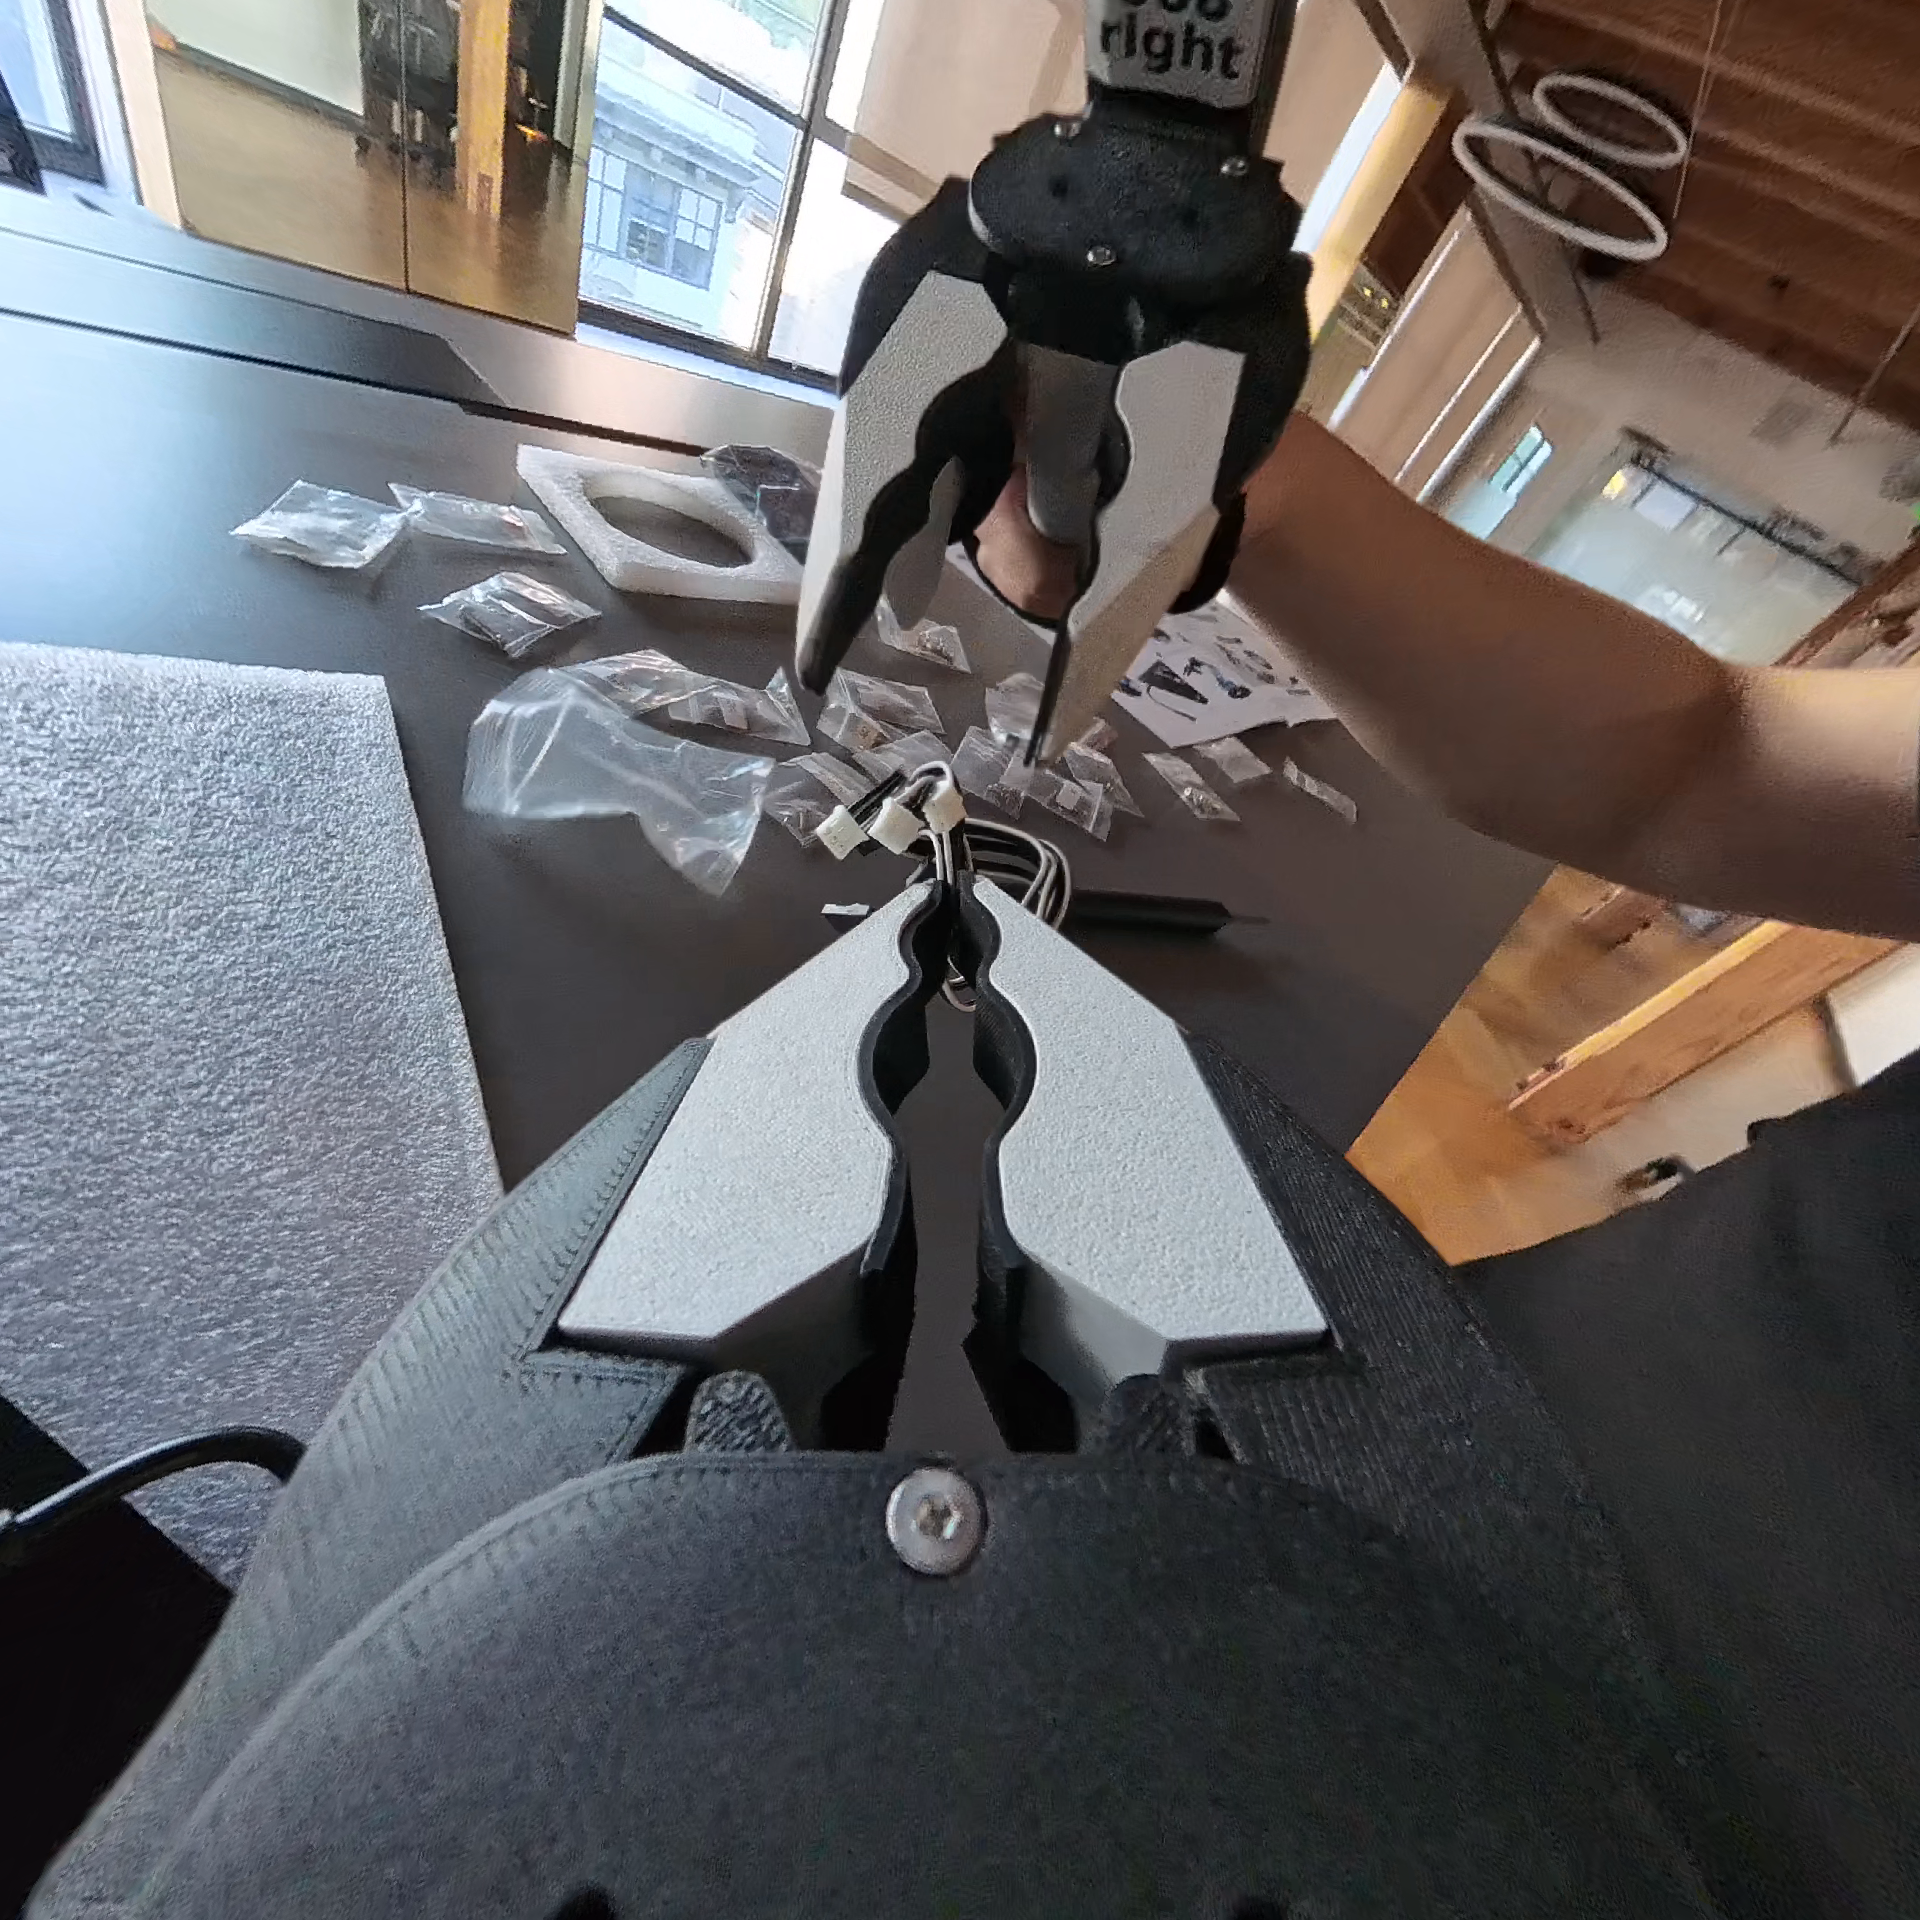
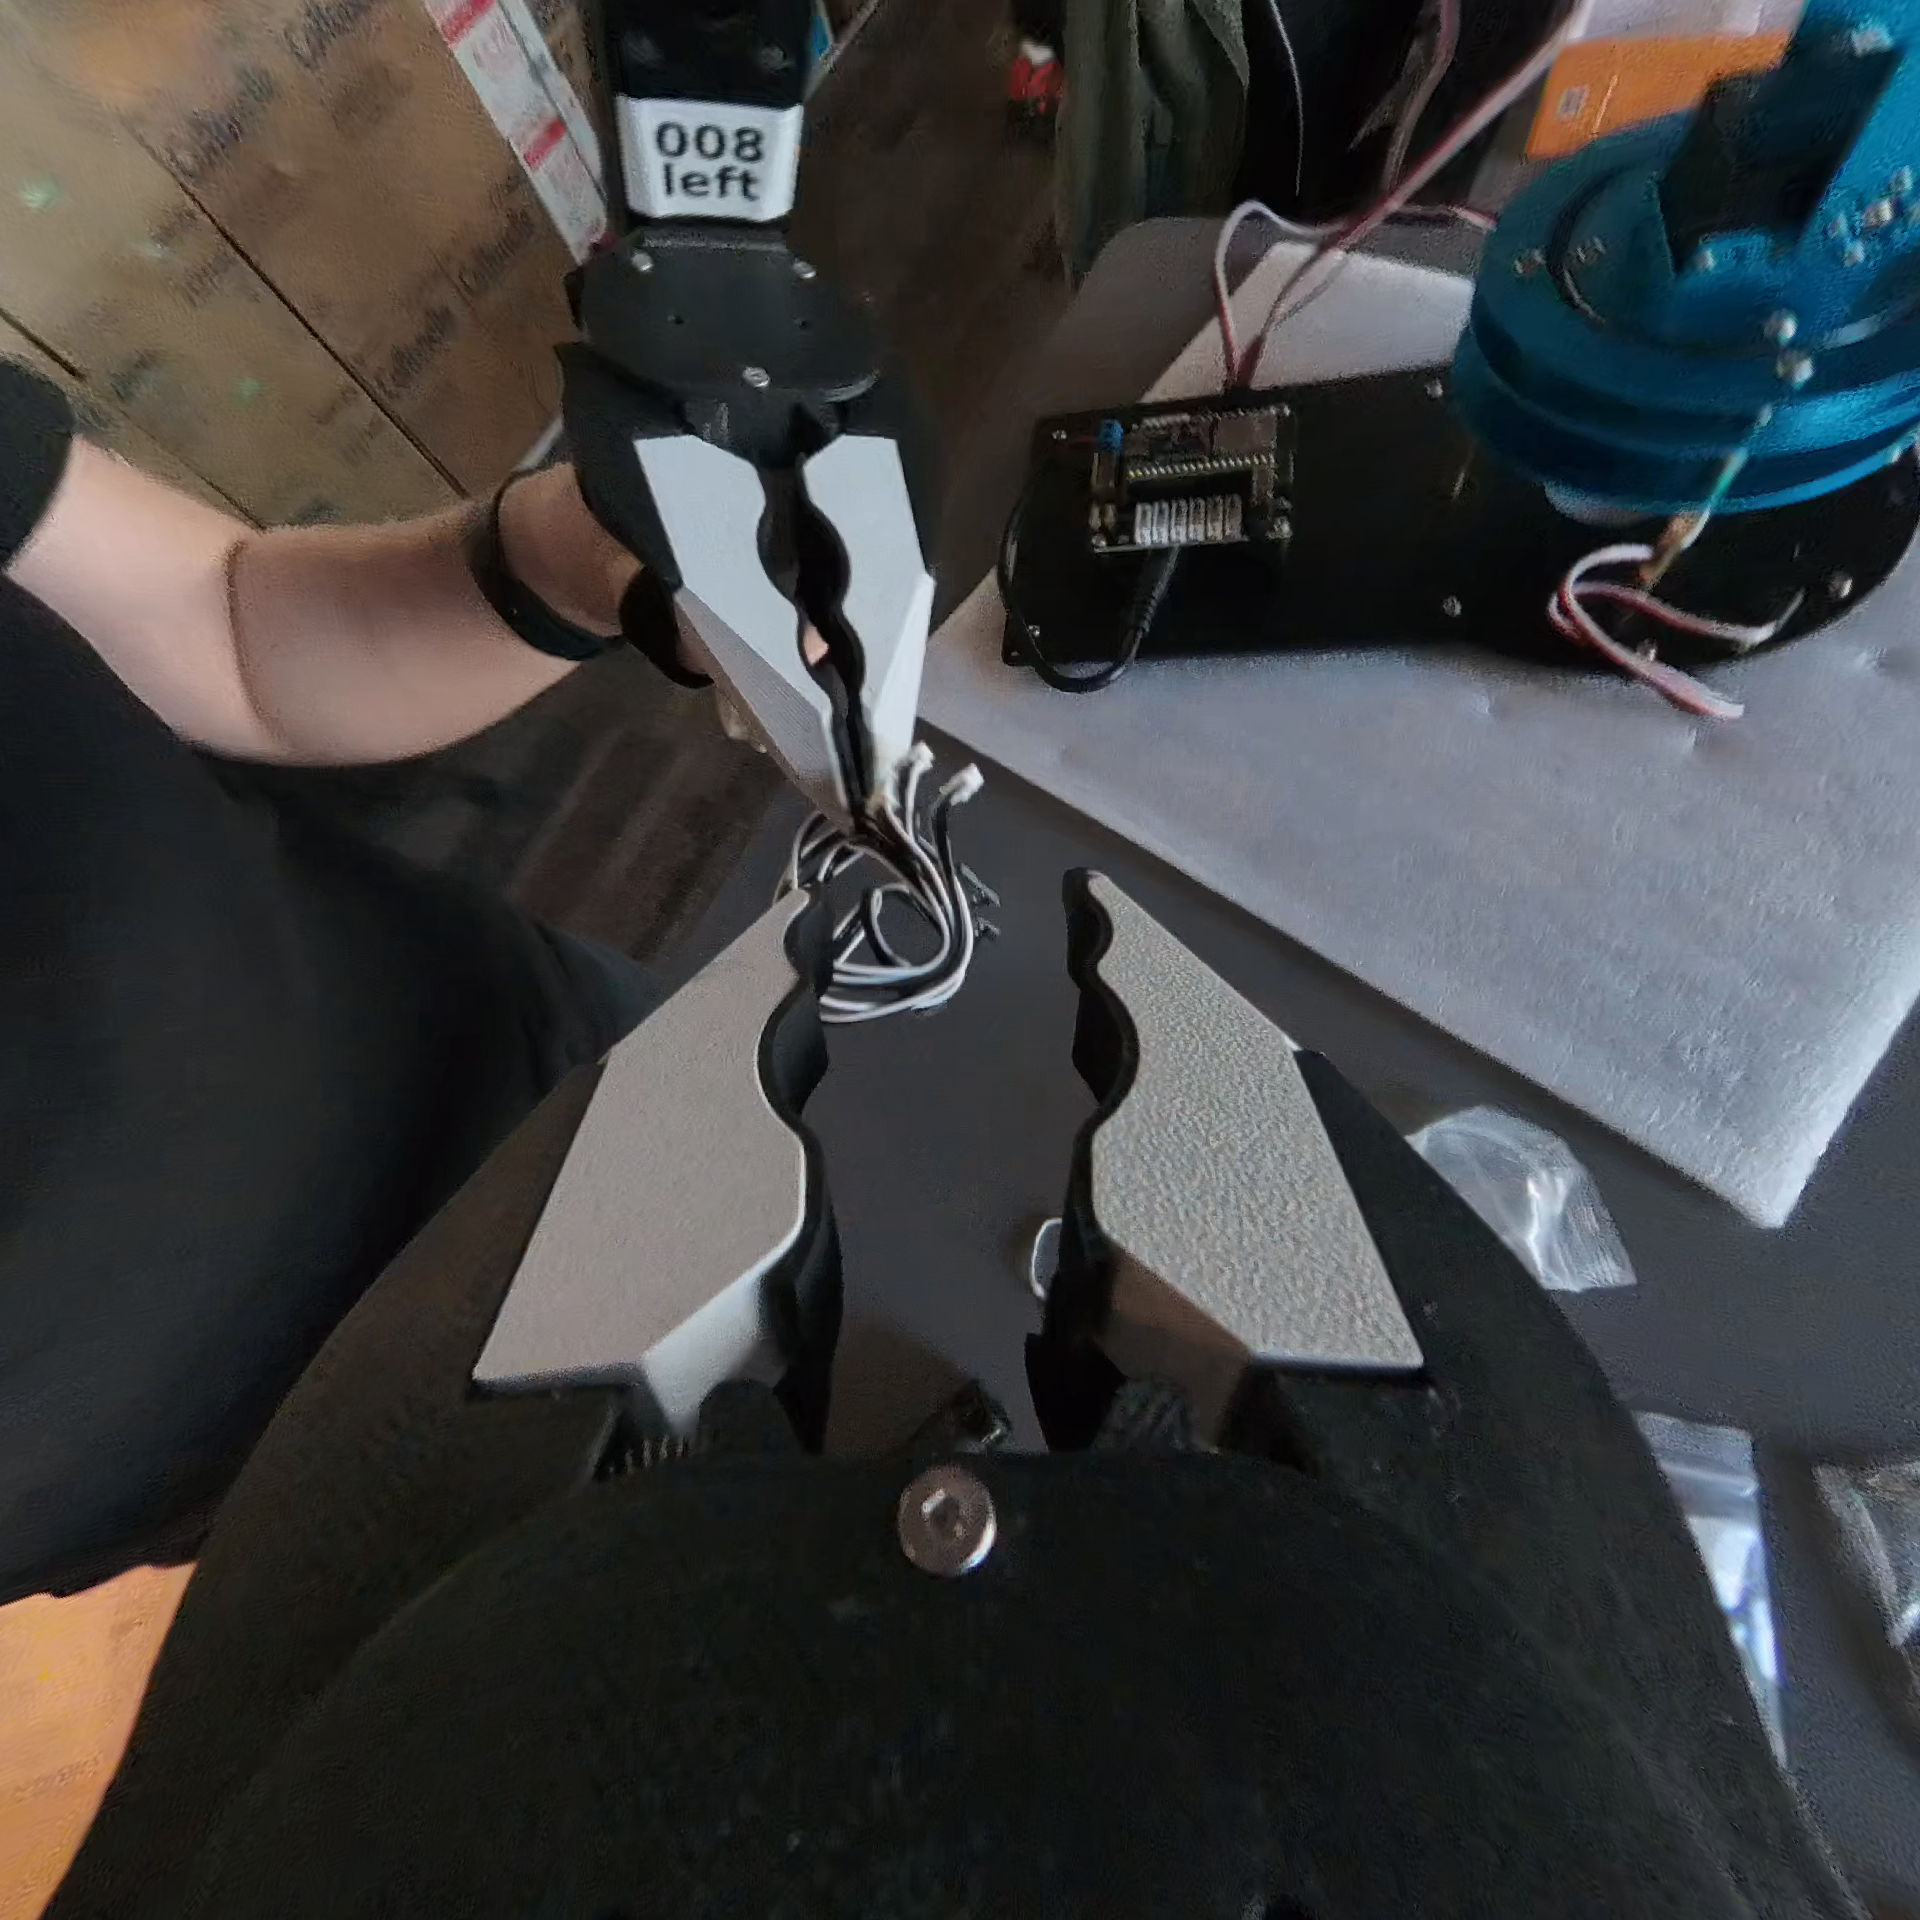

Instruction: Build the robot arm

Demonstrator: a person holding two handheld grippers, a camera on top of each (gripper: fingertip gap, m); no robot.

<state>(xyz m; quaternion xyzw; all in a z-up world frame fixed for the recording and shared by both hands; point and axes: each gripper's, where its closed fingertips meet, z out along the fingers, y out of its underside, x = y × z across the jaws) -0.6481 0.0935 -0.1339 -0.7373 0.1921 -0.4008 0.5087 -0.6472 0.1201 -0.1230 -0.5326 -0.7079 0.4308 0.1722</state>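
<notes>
My left gripper (image 1: 948, 896) is shut on a bundle of black and white wires (image 1: 982, 862) with small white connectors (image 1: 894, 826) sticking out past its tips. In the right wrist view the left gripper (image 2: 862, 805) holds the same wire bundle (image 2: 894, 935), whose loops hang down over the dark table. My right gripper (image 2: 940, 904) is open and empty, its fingers on either side of the hanging loops without touching them. In the left wrist view the right gripper (image 1: 925, 717) hangs open just above and beyond the connectors.
Several small clear plastic bags (image 1: 883, 727) of parts, a large empty bag (image 1: 613, 769), a white foam frame (image 1: 665, 525) and printed sheets (image 1: 1216, 675) lie on the dark table (image 1: 260, 499). A grey foam sheet (image 2: 1455, 883) carries a black base with a circuit board (image 2: 1184, 488) and a blue mechanism (image 2: 1704, 301). Left and right tips are no more than a few centimetres apart.
</notes>
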